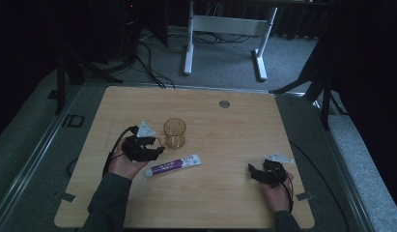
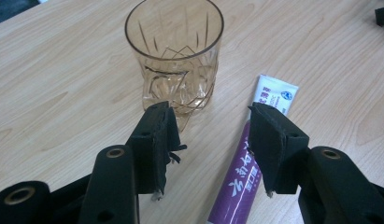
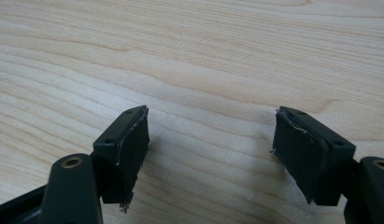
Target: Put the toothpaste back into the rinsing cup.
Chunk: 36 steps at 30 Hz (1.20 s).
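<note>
An amber cut-glass tumbler (image 1: 175,133) (image 2: 176,60) stands upright and empty near the middle of the wooden table (image 1: 225,140). A purple and white toothpaste tube (image 1: 173,165) (image 2: 255,158) lies flat just in front of it. My left gripper (image 1: 155,147) (image 2: 210,135) is open, low over the table, its jaws just short of the glass and over the tube's purple end. My right gripper (image 1: 252,170) (image 3: 210,140) rests open at the table's right, with bare wood between its jaws.
A round grey grommet (image 1: 224,104) is set in the table near the far edge. Beyond the table stand a white desk frame (image 1: 225,34), floor cables and dark stands. Wide bare wood lies between the two grippers.
</note>
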Each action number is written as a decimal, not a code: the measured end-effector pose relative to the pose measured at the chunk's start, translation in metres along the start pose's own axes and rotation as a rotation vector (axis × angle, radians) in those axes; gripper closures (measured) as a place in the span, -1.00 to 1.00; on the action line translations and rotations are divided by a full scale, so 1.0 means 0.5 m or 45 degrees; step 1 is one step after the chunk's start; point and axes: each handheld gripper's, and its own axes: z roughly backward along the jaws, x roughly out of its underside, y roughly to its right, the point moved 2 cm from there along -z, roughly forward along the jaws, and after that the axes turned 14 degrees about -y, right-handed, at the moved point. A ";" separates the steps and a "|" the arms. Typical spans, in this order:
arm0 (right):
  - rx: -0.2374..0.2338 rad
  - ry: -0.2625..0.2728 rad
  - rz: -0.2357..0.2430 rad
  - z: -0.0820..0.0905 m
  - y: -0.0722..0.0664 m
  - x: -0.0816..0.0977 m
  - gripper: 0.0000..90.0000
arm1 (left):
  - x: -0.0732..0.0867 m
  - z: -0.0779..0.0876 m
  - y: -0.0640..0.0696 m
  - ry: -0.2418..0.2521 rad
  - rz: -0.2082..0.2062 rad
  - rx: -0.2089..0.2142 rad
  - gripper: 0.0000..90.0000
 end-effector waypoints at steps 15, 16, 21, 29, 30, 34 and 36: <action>0.000 -0.001 0.000 0.000 0.000 0.000 -0.40 | -0.005 -0.005 0.004 -0.011 -0.025 0.040 0.16; 0.000 -0.001 0.001 0.000 0.000 0.000 -0.40 | -0.005 -0.006 0.004 -0.011 -0.025 0.043 0.16; 0.000 0.000 0.002 0.000 0.000 0.000 -0.40 | -0.008 -0.012 0.009 -0.030 -0.038 0.059 0.16; 0.000 -0.001 0.002 0.000 0.000 0.000 -0.40 | -0.013 -0.019 0.014 -0.056 -0.053 0.084 0.21; 0.000 -0.001 0.002 0.000 0.000 0.000 -0.40 | -0.013 -0.020 0.014 -0.060 -0.058 0.087 0.22; 0.000 0.000 0.002 0.000 0.000 0.000 -0.40 | -0.014 -0.025 0.017 -0.077 -0.068 0.093 0.23; 0.000 -0.001 0.002 0.000 0.000 0.000 -0.40 | -0.014 -0.027 0.018 -0.086 -0.071 0.095 0.23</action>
